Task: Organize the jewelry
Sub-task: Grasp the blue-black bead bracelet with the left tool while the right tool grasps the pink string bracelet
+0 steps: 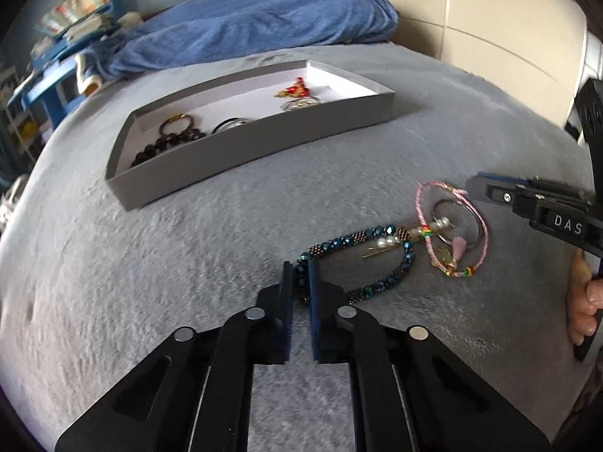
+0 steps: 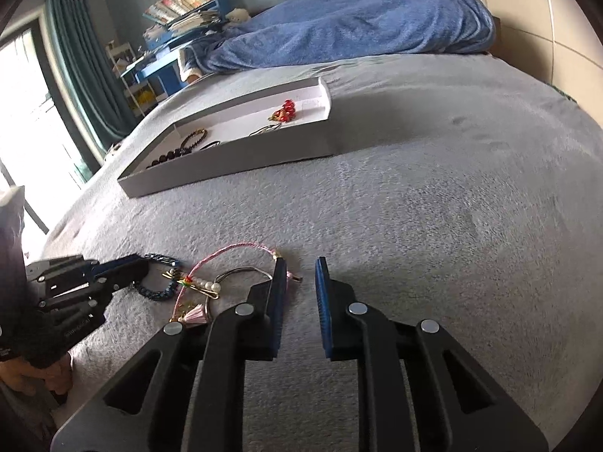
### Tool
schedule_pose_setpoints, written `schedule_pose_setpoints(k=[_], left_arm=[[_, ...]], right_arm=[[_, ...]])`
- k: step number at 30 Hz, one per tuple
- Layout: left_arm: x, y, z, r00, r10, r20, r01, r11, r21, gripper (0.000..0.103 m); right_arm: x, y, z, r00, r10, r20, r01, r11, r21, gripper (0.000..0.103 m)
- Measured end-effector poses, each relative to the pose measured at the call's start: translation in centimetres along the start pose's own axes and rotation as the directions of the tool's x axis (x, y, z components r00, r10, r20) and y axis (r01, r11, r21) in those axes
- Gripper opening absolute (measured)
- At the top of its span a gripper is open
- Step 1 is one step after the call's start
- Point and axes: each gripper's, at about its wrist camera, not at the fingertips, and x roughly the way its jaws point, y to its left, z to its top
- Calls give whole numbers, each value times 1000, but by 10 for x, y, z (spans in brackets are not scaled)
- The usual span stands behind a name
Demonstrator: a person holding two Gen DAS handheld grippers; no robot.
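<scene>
The left gripper (image 1: pixel 300 268) has its jaws clamped on the near-left end of the blue beaded bracelet (image 1: pixel 380 235), which lies on the grey bed (image 1: pixel 188 256). Just right of it, a pink cord bracelet (image 1: pixel 422 196) sits tangled with a thin wire bangle (image 1: pixel 439 203) and some pearls (image 1: pixel 441 223). The right gripper (image 2: pixel 300 263) hovers over that tangle, jaws slightly apart, nothing caught between them, its left finger touching the pink cord. Farther back, the grey tray (image 1: pixel 241 150) holds dark beads (image 1: pixel 169 143), rings (image 1: pixel 230 124) and a red charm (image 1: pixel 296 88). A blue blanket (image 1: pixel 264 15) lies at the far end.
</scene>
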Motion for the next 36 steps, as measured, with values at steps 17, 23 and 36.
schedule_pose_setpoints(k=[17, 23, 36], left_arm=[[-18, 44, -11, 998, -45, 43, 50, 991, -122, 37], [-6, 24, -1, 997, -69, 26, 70, 996, -50, 39], [16, 16, 7, 996, -81, -40, 80, 997, -24, 42]], right_arm=[[14, 3, 3, 999, -8, -49, 7, 1000, -17, 16], [22, 8, 5, 998, -19, -68, 16, 999, -35, 16], [22, 15, 4, 997, -22, -69, 17, 997, -73, 16]])
